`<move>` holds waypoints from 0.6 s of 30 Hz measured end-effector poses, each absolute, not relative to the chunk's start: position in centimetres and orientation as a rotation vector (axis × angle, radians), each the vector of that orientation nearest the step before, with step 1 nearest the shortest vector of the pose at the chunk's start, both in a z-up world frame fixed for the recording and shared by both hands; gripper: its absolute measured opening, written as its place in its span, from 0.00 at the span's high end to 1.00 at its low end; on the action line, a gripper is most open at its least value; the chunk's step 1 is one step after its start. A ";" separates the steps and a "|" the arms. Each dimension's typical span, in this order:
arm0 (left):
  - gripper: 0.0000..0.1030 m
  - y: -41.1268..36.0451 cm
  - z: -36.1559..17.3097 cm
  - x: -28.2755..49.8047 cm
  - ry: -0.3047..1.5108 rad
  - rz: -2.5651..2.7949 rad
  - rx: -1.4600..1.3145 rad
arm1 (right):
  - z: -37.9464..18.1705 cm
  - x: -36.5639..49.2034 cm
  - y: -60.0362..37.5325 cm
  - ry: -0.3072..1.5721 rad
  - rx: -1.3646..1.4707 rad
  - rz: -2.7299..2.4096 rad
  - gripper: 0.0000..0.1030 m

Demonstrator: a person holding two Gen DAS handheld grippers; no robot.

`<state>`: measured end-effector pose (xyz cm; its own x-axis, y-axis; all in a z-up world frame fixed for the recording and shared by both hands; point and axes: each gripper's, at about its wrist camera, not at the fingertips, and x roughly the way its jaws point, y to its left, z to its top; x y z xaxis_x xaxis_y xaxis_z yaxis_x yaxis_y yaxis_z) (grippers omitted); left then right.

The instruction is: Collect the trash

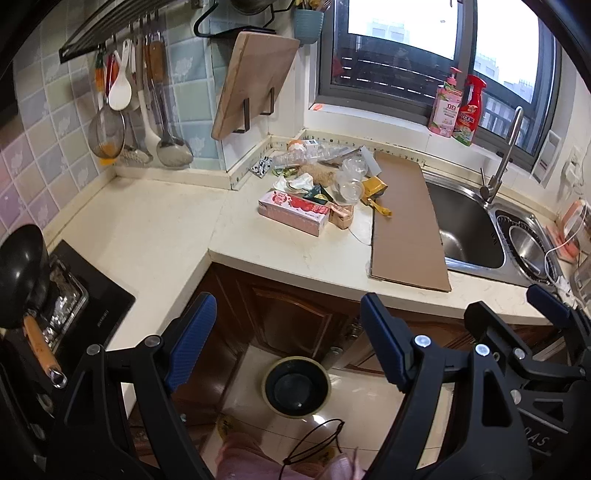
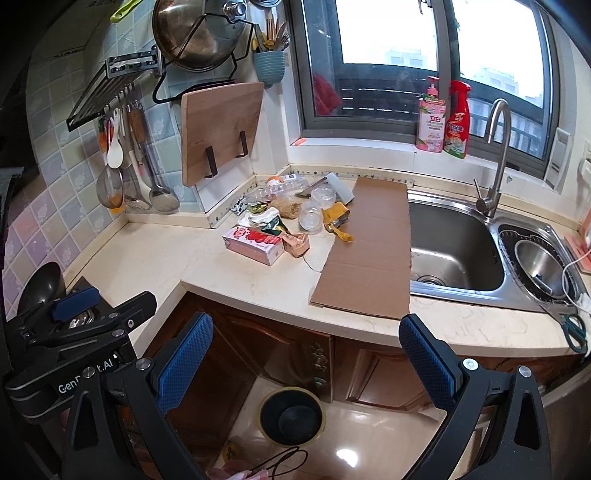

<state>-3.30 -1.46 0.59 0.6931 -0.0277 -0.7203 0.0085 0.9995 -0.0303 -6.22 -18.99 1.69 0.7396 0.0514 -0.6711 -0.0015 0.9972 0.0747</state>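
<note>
While both units hover short of the counter: left gripper (image 1: pixel 288 339) jaws wide, empty; right gripper (image 2: pixel 306 365) likewise. Trash pile (image 1: pixel 317 188) heaped in counter corner beside cardboard sheet (image 1: pixel 402 221); bin (image 1: pixel 295 387) on floor below. Risk: clear cups rolling sinkward if nudged.

A pale wooden cutting board (image 2: pixel 219 129) is leaning upright in a dark metal holder at the upper centre of the frame, against the pastel tiled wall. To its left, a white rice paddle (image 2: pixel 115 149), a wire-mesh strainer (image 2: pixel 109 192) and a steel ladle (image 2: pixel 162 201) are hanging from a black rail. A steel pot with a lid (image 2: pixel 201 33) is sitting in a wire rack above. At right, a curved steel faucet (image 2: pixel 496 155) is rising beside the stainless steel sink (image 2: pixel 454 240). A pink pump bottle (image 2: pixel 430 120) and a red spray bottle (image 2: pixel 458 120) are standing side by side on the window ledge. A black frying pan with a wooden handle (image 1: pixel 22 273) is resting on the stove at the left edge. Teal-handled scissors (image 2: pixel 572 328) are lying on the cream stone tabletop (image 2: pixel 258 288) at lower right.
</note>
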 end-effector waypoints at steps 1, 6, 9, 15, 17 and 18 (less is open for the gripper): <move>0.25 -1.5 0.5 -3.2 0.813 -0.022 -0.030 | 1.6 -6.1 -19.2 0.739 0.075 0.038 0.01; 0.25 -1.2 0.0 -1.7 0.896 -0.025 -0.051 | 1.2 -4.8 -19.7 0.748 0.090 0.073 0.01; 0.25 -0.7 0.1 -0.7 0.910 -0.007 -0.043 | 0.9 -3.7 -19.1 0.757 0.094 0.093 0.01; 0.25 0.4 0.2 2.0 0.926 -0.016 -0.051 | 1.2 -0.9 -17.7 0.752 0.080 0.098 0.01; 0.24 0.6 0.3 3.3 0.933 -0.028 -0.048 | 1.3 -0.1 -17.3 0.753 0.079 0.090 0.01; 0.24 0.5 0.4 3.8 0.936 -0.034 -0.047 | 1.4 0.3 -17.2 0.754 0.079 0.085 0.01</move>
